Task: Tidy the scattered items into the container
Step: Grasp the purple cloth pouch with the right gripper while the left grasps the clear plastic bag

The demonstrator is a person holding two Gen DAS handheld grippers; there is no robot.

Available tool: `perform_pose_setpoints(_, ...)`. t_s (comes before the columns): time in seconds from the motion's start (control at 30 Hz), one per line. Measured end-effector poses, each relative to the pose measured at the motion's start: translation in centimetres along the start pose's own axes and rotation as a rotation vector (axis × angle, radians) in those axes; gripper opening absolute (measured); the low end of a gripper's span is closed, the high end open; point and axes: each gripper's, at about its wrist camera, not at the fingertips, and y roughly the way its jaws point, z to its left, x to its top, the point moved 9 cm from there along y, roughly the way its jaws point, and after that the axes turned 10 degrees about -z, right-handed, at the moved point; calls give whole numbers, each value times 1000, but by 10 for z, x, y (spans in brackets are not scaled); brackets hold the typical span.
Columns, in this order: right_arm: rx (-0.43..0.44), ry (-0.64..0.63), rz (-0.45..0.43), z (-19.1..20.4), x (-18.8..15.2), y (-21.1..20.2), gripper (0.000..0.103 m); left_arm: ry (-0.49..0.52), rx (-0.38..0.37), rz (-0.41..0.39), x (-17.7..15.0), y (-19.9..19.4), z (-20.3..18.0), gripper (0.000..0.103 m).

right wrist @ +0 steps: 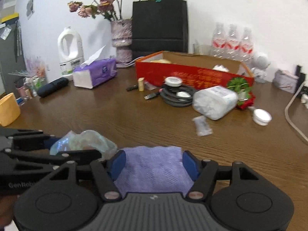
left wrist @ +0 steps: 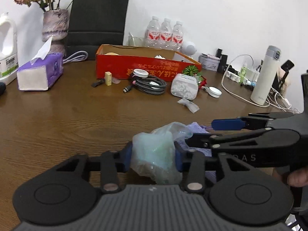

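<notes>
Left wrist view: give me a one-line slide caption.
Left tool closes on a crumpled plastic bag near the purple cloth, red box waiting behind.

The box [left wrist: 134,65] at frame centre was red with gold lettering; the cloth [right wrist: 152,169] at lower centre was lilac; the crumpled bag [left wrist: 156,154] pale green; the table [left wrist: 57,119] dark brown woodgrain.

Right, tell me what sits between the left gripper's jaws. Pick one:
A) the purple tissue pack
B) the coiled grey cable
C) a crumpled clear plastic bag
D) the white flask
C: in the left wrist view the crumpled plastic bag fills the gap between the left gripper jaws, while the cable, tissue pack and flask lie farther off on the table.
</notes>
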Motion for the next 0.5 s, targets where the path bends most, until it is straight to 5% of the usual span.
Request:
perform_pose_setpoints(0.17,5,17,14,5,-7,13,52,-7,19,-11,0,-2,2,37)
perform_pose_setpoints(0.33,-7,7,2,3,-12,6,16,-3,39,-21,1,-2,0,37)
perform_pose_setpoints(0.5,-67,41,-19,-13,-19,-13,9,35,38,-54,7,-4,-16,34)
